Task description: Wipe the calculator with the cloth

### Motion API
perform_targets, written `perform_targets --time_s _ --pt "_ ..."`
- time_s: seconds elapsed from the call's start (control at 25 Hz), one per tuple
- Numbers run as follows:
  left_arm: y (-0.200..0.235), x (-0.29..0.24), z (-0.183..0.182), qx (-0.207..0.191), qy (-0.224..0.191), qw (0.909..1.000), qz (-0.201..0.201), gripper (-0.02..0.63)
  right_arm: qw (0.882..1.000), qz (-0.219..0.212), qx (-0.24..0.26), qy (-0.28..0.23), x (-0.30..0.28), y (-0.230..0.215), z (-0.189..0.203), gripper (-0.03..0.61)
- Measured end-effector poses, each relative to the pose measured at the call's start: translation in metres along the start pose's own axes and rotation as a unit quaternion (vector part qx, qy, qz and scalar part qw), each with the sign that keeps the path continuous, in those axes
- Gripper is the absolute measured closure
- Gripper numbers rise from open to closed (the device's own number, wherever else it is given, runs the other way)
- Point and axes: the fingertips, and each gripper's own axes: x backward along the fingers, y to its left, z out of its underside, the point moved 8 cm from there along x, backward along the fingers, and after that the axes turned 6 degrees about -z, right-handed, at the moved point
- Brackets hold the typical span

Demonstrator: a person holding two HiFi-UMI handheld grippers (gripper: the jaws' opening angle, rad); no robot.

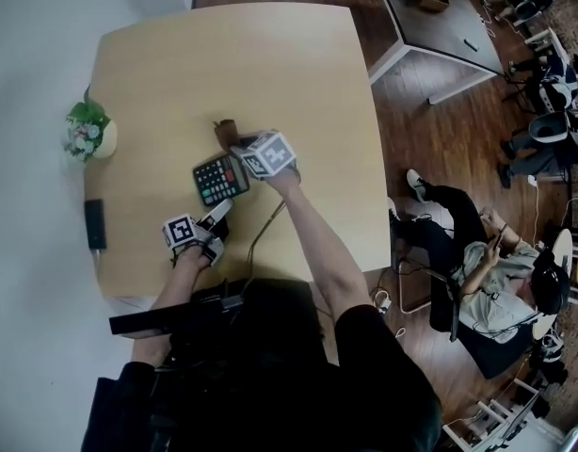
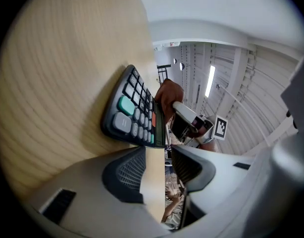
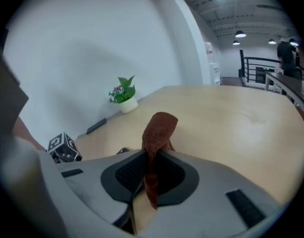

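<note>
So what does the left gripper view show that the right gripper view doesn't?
Only the left gripper view shows the keys of the calculator, and the right tool seen from outside. Only the right gripper view shows a flat black device lying near the wall, and the white pot under the plant. Both show the wooden table, the brown cloth clamped in the right tool, and some of the plant's leaves.

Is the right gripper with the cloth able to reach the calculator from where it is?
Probably yes: the right gripper, shut on the cloth, is right beside the calculator's far edge, and nothing lies between them.
</note>
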Motion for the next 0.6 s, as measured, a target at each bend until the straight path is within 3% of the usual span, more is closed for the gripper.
perform_targets --time_s 0.08,0.4,0.6 --pt "0.001 0.0 0.0 0.007 0.0 1.0 0.005 0.449 1.0 -0.005 -0.012 0.01 -0.006 0.005 0.013 0.547" --pt "0.003 0.002 -0.003 -0.005 -0.001 1.0 -0.003 0.449 0.988 -0.041 -0.134 -0.06 0.039 0.047 0.084 0.548" --pt "0.003 0.001 -0.004 -0.006 0.0 1.0 0.001 0.449 0.977 -0.074 -0.198 -0.028 0.052 0.09 0.152 0.548"
